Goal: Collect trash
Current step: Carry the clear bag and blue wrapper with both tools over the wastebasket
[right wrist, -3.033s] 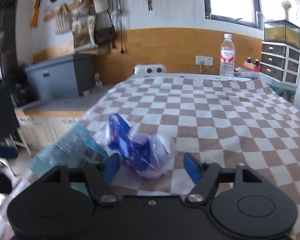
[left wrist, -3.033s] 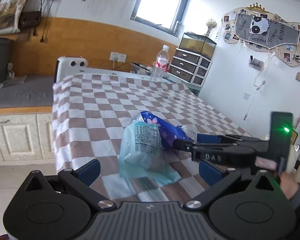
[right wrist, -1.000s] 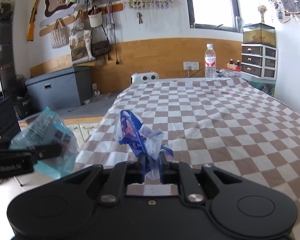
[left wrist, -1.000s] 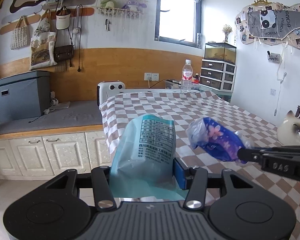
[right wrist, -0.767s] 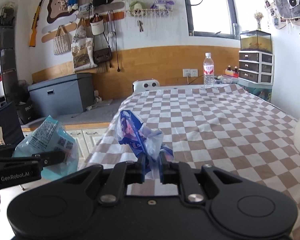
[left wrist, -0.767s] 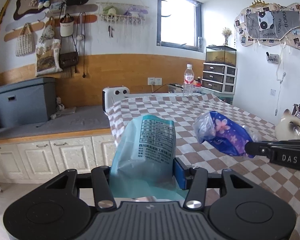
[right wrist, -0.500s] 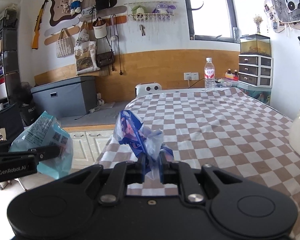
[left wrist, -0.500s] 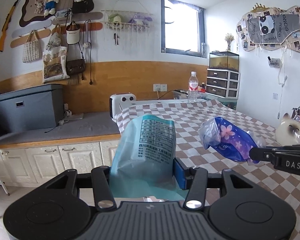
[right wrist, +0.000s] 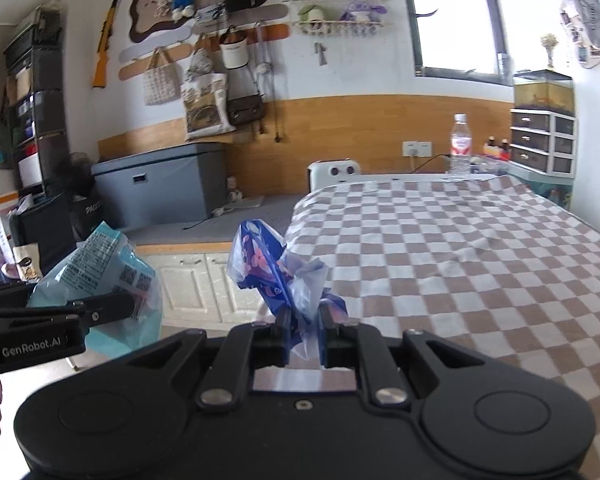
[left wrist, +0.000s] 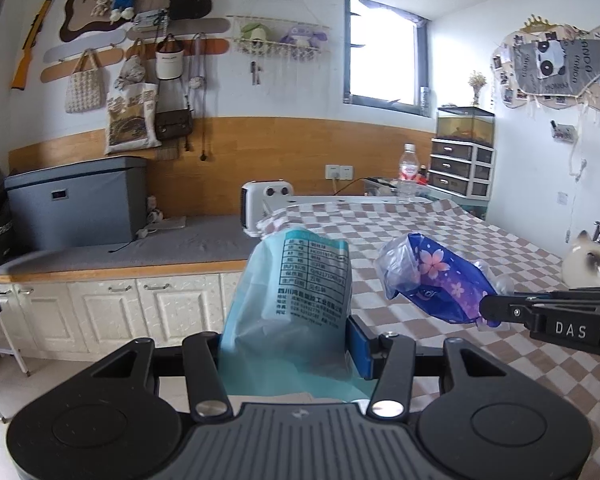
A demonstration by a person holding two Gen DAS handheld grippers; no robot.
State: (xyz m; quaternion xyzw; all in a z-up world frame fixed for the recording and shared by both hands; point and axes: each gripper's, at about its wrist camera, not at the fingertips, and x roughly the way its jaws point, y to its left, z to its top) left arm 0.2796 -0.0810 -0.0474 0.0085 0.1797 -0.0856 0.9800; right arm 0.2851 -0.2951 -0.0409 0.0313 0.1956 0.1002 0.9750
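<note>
My left gripper [left wrist: 286,334] is shut on a light blue plastic wrapper [left wrist: 296,292] with a printed white label, held upright in the air; it also shows in the right wrist view [right wrist: 104,276]. My right gripper [right wrist: 303,330] is shut on a crumpled blue wrapper with pink flowers [right wrist: 268,268], held up over the table's near left corner; in the left wrist view that wrapper [left wrist: 436,280] sticks out of the right gripper's black fingers [left wrist: 500,310].
The table with a brown-and-white checked cloth [right wrist: 460,248] lies ahead and right. A water bottle [right wrist: 460,144] stands at its far end. White cabinets [left wrist: 100,316] with a grey storage box [left wrist: 76,200] line the left. A cat figure [left wrist: 588,264] sits right.
Both grippers closed on the two wrappers on the table and lifted them. Over the last second both have risen and pulled back further from the table, still holding.
</note>
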